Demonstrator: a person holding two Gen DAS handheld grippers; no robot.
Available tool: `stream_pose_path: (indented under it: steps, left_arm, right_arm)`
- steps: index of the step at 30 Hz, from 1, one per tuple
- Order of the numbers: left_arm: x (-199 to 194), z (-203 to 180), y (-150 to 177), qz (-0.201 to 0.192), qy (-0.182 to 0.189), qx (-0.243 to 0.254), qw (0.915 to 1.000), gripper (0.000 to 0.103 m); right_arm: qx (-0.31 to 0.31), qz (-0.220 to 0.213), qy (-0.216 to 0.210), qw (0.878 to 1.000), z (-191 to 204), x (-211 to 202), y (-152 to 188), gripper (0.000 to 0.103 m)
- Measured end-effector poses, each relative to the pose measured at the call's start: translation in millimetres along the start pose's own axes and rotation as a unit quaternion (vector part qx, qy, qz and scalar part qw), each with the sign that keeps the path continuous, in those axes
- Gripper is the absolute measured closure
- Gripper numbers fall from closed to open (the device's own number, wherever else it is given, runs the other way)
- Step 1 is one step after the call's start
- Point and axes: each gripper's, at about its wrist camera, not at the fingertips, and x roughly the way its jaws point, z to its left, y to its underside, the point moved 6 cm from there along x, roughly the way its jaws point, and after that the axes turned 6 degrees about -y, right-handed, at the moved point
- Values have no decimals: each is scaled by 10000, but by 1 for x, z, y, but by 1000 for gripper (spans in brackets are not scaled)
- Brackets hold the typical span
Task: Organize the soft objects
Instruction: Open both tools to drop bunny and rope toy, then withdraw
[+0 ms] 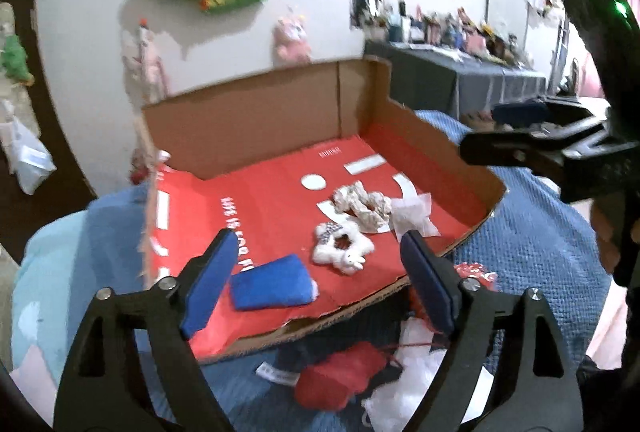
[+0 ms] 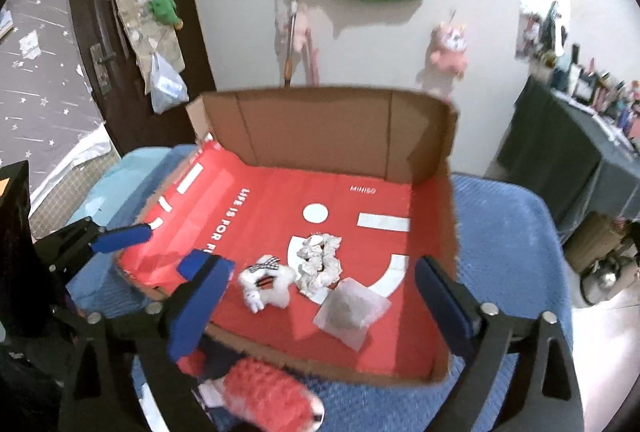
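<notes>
**Soft things lie in the red box, both claws open above it**

Soft objects sit inside a shallow cardboard box (image 2: pixel 436 120) with a red printed floor, which rests on a bed under a blue blanket (image 2: pixel 504 240). Left claw (image 1: pixel 320 280) stands wide open with nothing between its blue pads. Just ahead of its left pad lies a blue cloth pouch (image 1: pixel 272 286), flat on the red floor. Further ahead, between the two pads, is a white plush toy (image 1: pixel 344 252) with a striped bow, and beyond that a crumpled cream scrunchie (image 1: pixel 362 210), touching or nearly touching the plush. A clear plastic packet (image 1: pixel 412 218) lies just ahead of the right pad.

Right claw (image 2: pixel 320 296) is also wide open and empty. The white plush toy (image 2: pixel 266 284) lies between its pads, nearer the left one; the scrunchie (image 2: pixel 320 264) is just beyond it, and the packet (image 2: pixel 352 310) lies nearer, toward the right pad. The left claw's blue pad (image 2: pixel 120 238) shows off to the left over the box's edge.

Below both claws, outside the box on the blanket, lie a fuzzy red item (image 2: pixel 268 396) and other red and white soft pieces (image 1: pixel 344 372).
</notes>
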Motion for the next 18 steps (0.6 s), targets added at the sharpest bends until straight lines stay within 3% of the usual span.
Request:
stream_pose_path:
  steps: [11, 18]
  left_arm:
    - [-73, 6, 36, -724, -701, -480, 9937, 8]
    - [-79, 1, 71, -613, -765, -770, 9922, 8]
  right_arm:
    - [33, -816, 573, 9950, 22, -83, 57, 0]
    - [239, -876, 752, 9930, 22, -92, 101, 0]
